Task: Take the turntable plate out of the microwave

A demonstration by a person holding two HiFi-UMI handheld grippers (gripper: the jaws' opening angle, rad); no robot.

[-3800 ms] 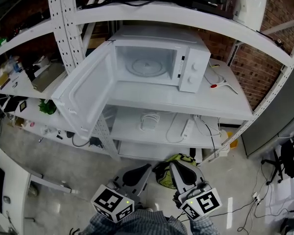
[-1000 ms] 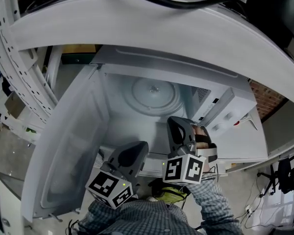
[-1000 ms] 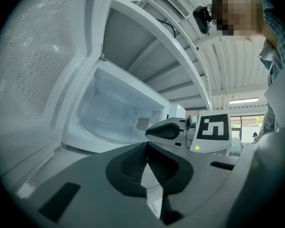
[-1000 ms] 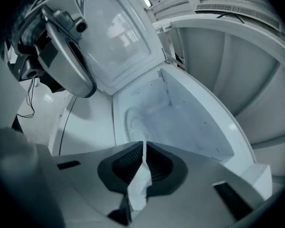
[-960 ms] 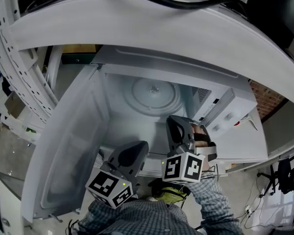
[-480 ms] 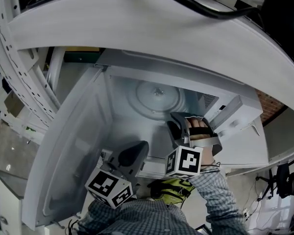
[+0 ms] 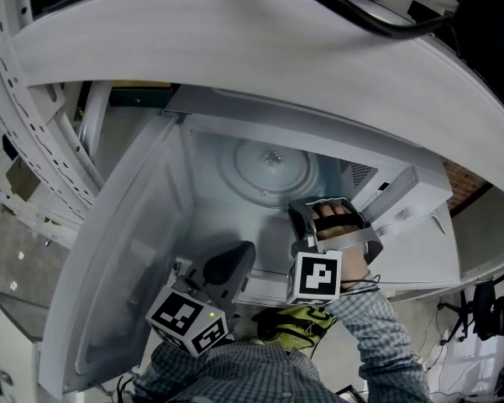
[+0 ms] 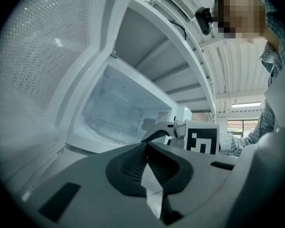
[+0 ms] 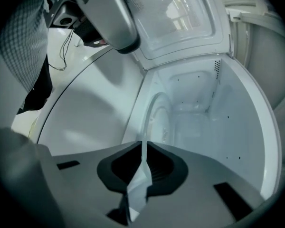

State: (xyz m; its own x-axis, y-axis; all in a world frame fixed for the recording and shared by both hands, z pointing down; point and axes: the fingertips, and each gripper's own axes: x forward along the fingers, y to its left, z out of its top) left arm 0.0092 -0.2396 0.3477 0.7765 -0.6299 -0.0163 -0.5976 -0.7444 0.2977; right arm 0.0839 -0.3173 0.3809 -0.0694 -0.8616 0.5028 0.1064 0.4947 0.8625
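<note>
The round glass turntable plate [image 7: 265, 166] lies on the floor of the open microwave [image 7: 203, 193]. My right gripper [image 7: 307, 211] reaches in from the front right, rolled on its side, with its tips at the plate's near rim. In the right gripper view the plate [image 9: 156, 118] stands edge-on and its rim runs into the narrow slit between the jaws of the right gripper [image 9: 142, 146]. Those jaws have just been closing and now pinch the rim. My left gripper [image 7: 233, 257] hangs shut and empty below the microwave's front sill; the left gripper [image 8: 147, 148] looks into the cavity.
The microwave door [image 7: 122, 259] swings open to the left. A white shelf board [image 7: 235, 49] overhangs close above the microwave, and a perforated shelf post [image 7: 25, 116] stands at the left. The control panel [image 7: 395, 200] is just right of my right hand.
My right gripper has pushed deeper and lower into the microwave and rolled onto its side, reaching the plate's near rim. The left gripper has stayed put.
</note>
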